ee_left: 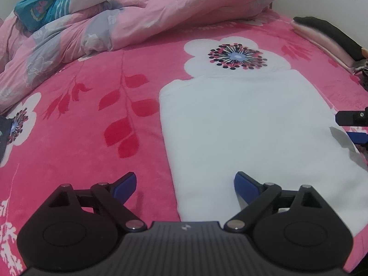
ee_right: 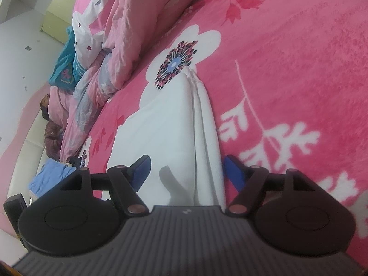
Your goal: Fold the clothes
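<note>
A white garment [ee_left: 248, 126] lies folded into a long flat rectangle on the pink flowered blanket [ee_left: 80, 115]. My left gripper [ee_left: 185, 187] is open just above its near left corner, one finger over the blanket, one over the cloth. My right gripper [ee_right: 187, 170] is open over the garment's layered right edge [ee_right: 202, 119], the folded layers between its blue pads. The right gripper also shows in the left wrist view [ee_left: 352, 126] at the garment's right side. Neither holds anything.
A crumpled pink quilt [ee_left: 115, 23] with a teal cloth [ee_left: 39, 7] lies along the far side of the bed. A stack of dark and pink clothes [ee_left: 326, 36] sits at the far right. Blue cloth [ee_right: 50, 177] lies off the bed edge.
</note>
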Tool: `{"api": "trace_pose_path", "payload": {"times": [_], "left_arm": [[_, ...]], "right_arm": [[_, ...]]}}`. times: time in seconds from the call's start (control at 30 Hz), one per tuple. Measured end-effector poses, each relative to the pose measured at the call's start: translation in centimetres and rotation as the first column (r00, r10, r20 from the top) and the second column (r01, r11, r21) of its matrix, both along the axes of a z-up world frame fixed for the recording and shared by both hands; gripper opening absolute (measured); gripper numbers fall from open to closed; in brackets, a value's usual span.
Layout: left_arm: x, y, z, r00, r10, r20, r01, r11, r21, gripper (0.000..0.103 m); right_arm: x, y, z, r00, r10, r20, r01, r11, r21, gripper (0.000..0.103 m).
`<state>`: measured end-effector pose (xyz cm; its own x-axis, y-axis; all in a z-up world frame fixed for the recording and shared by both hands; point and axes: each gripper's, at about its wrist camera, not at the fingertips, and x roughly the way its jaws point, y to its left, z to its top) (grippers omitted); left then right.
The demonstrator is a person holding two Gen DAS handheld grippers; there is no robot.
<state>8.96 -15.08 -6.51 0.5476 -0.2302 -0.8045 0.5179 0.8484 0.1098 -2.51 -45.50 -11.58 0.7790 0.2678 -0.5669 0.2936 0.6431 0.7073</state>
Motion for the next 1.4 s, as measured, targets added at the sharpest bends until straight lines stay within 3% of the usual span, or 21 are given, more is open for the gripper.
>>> {"api": "trace_pose_path", "payload": {"times": [0.27,0.53,0.8,1.0,1.4], "left_arm": [[0.0,0.0,0.0,1.0,0.002,0.009,-0.002,1.0,0.005,0.094],[0.6,1.5,0.6,1.0,0.008,0.017,-0.006,0.993,-0.115,0.094],[1.7,2.6,0.4,0.999,-0.015,-0.031,0.007,0.966,-0.257,0.094],[2.2,3.7,-0.5,0.995,-0.032,-0.095,0.0,0.946,-0.323,0.094],[3.2,4.7,-1.4,0.988,-0.05,-0.147,-0.013,0.916,-0.401,0.094]], "right_arm": [[0.1,-0.1,0.1,1.0,0.004,-0.002,-0.004,1.0,0.0,0.073],[0.1,0.0,-0.1,1.0,0.004,-0.001,-0.004,1.0,0.005,0.074],[0.5,0.1,0.0,1.0,0.008,-0.012,-0.008,1.0,-0.007,0.074],[0.7,-0.2,0.2,1.0,-0.006,-0.021,0.006,0.999,-0.032,0.075],[1.0,-1.2,0.5,0.999,-0.04,-0.032,0.037,0.996,-0.086,0.076]]}}
